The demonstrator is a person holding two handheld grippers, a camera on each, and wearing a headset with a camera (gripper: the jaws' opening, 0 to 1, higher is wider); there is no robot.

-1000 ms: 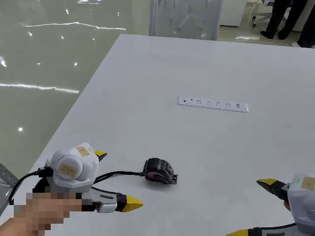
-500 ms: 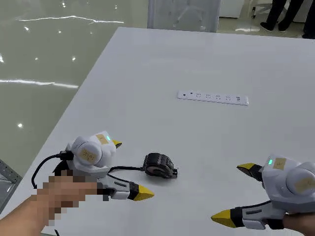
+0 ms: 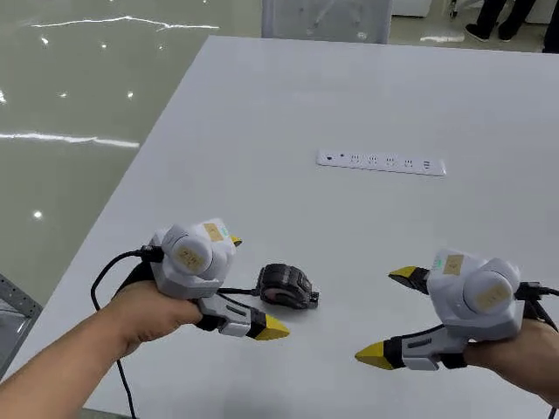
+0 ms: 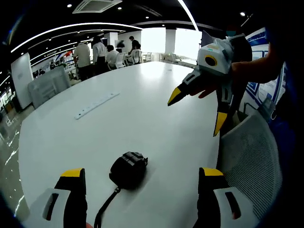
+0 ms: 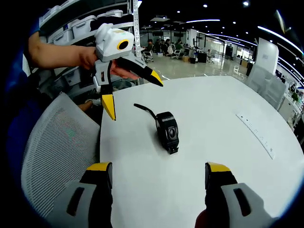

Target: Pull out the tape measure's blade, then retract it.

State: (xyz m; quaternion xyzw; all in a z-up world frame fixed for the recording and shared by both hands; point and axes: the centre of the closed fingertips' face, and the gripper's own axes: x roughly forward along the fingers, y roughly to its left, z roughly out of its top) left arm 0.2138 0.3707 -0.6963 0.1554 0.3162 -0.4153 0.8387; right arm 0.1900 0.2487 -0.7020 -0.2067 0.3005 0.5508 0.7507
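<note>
A black tape measure (image 3: 286, 286) lies on the white table (image 3: 349, 105) with a black strap trailing to the left; its blade is in. It also appears as the tape measure (image 4: 128, 166) between the left jaws' line and as the tape measure (image 5: 168, 130) ahead of the right jaws. My left gripper (image 3: 253, 284) stands open just left of it, yellow tips either side of the strap. My right gripper (image 3: 389, 314) is open to the right, a hand's width from the case, holding nothing.
A white power strip (image 3: 381, 162) lies farther back on the table. The table's left edge (image 3: 131, 188) drops to a glossy floor. A mesh chair back (image 5: 47, 156) sits near the front edge. People stand in the background.
Both grippers have moved up and inward toward the tape measure, the right one farther. The tape measure has stayed put; the head camera has tilted slightly.
</note>
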